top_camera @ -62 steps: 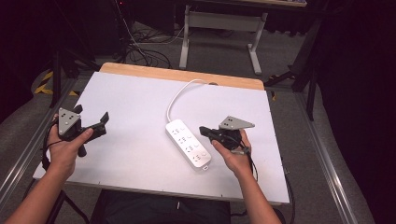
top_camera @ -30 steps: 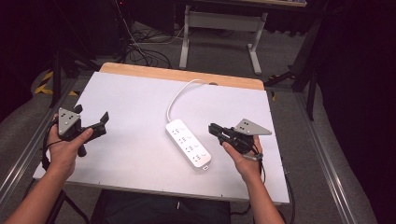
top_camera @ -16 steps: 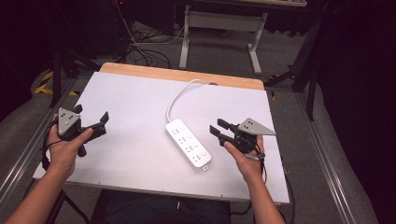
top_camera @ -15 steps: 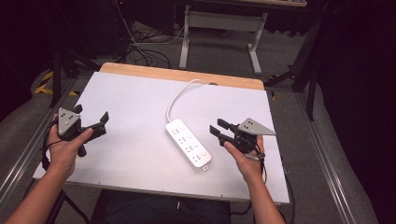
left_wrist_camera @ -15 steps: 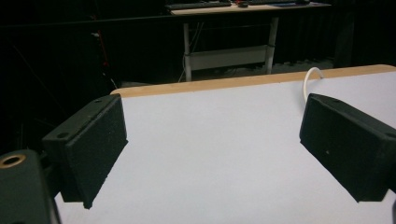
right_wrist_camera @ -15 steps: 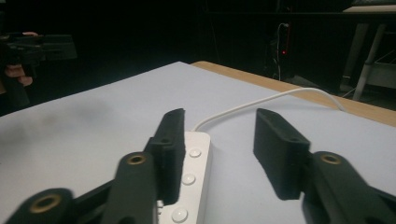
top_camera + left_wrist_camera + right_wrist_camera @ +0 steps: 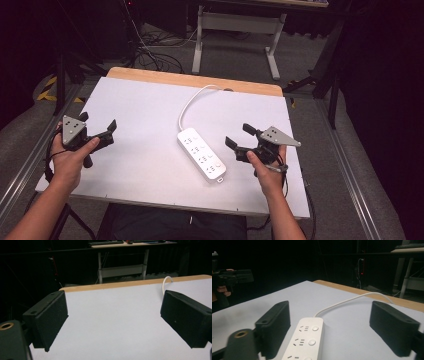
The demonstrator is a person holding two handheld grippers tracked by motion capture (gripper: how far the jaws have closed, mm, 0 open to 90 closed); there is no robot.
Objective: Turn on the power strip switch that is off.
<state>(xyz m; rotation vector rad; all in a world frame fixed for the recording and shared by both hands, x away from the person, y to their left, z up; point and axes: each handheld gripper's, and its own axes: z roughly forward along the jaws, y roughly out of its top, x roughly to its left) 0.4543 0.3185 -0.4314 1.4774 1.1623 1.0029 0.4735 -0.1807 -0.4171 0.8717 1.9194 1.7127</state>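
Note:
A white power strip (image 7: pixel 201 153) lies flat at the middle of the white table (image 7: pixel 140 110), and its white cable (image 7: pixel 192 100) curves off to the far edge. My right gripper (image 7: pixel 239 135) hovers just right of the strip, open, with nothing between its jaws. In the right gripper view the strip (image 7: pixel 304 340) lies ahead and low, nearer the left jaw of the gripper (image 7: pixel 332 327), and the cable (image 7: pixel 352 300) runs away behind it. My left gripper (image 7: pixel 97 121) is held open near the table's left edge, far from the strip. Its own view has the gripper (image 7: pixel 115 320) over bare table.
The table's wooden far edge (image 7: pixel 195 80) borders a dark floor with cables and a metal desk frame (image 7: pixel 235 22). Metal rails (image 7: pixel 25 165) run along both sides of the table. A bit of cable (image 7: pixel 166 282) appears in the left gripper view.
My right gripper has drawn back to the right, away from the power strip it was right beside. The strip and the left gripper have stayed put.

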